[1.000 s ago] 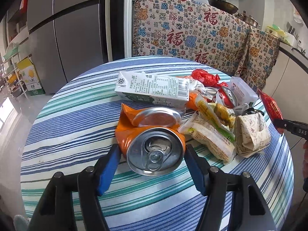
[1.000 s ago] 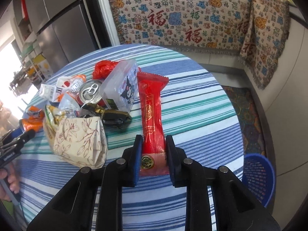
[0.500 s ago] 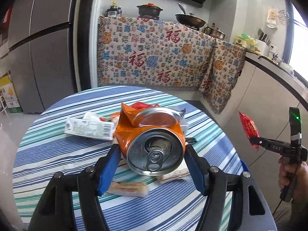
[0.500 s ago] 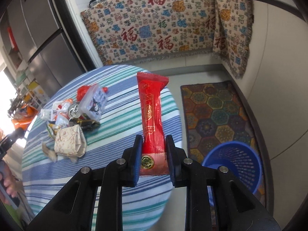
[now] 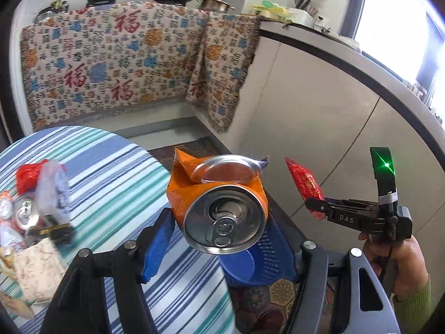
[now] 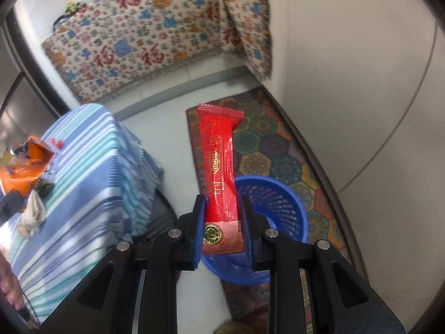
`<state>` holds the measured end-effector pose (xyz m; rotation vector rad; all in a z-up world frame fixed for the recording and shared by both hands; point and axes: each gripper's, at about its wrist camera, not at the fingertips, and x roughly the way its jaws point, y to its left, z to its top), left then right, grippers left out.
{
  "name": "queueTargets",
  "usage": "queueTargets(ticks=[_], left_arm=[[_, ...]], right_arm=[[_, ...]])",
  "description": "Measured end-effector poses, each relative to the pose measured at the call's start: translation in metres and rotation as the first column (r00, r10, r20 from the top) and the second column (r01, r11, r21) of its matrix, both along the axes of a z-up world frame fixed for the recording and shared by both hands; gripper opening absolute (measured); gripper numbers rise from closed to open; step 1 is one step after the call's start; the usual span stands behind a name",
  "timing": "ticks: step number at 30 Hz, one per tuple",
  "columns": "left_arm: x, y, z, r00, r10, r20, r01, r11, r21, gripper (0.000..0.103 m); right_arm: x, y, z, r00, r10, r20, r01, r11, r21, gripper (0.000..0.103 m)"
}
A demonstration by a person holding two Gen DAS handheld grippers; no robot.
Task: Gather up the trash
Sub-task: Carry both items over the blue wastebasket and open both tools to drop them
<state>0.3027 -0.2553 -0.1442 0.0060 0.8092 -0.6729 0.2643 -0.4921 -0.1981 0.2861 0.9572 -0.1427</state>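
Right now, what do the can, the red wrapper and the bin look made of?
Can: thin metal, likely aluminium, shiny lid, crumpled orange wall. Red wrapper: glossy plastic film, crimped end. Bin: blue plastic, perforated lattice wall.

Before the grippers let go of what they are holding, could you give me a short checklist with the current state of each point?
1. Right gripper shut on the red wrapper: ok.
2. Left gripper shut on the crushed orange can: ok.
3. Red wrapper above the blue basket: cannot tell; the basket lies just past and below the fingertips.
4. Can above the basket: cannot tell; the basket shows right behind it in the left wrist view.
5. Basket upright and open: ok.
6. Trash left on the striped table: not ok, several pieces remain.
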Motion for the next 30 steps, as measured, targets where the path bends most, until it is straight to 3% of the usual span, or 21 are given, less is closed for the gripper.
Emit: queueTargets(ticks=[8,23,25,27,30], left_arm=[[0.019,-0.094,-0.053,0.990,-0.116,-0.086,0.122,0.991,0.063,0.069],[0.036,-0.146,-0.111,0.969,-0.186,-0.160,0.204,0.973,0.104,0.070],[0.040,-0.152,-0.118,0.964,-0.204,-0.170,0.224,0.969,0.106,0.072],[0.040,-0.160,-0.126,0.958,-0.220,-0.183,0.245,0.961,0.128,0.078],[0.038,-0.165,-0.135,0.957,-0.224,-0.183,0.252,0.956,0.148,0.079]], right_arm=[[-0.002,-0.049,-0.030,0.998,-0.039,-0.039,0.040,0.998,0.039,0.024],[0.000,-0.068,-0.034,0.995,-0.087,-0.038,0.089,0.994,0.057,0.026],[-0.001,-0.070,-0.034,0.995,-0.096,-0.032,0.098,0.993,0.062,0.037],[-0.002,-0.072,-0.034,0.994,-0.106,-0.019,0.107,0.991,0.075,0.059],[-0.003,-0.075,-0.031,0.993,-0.118,-0.005,0.118,0.990,0.076,0.059]])
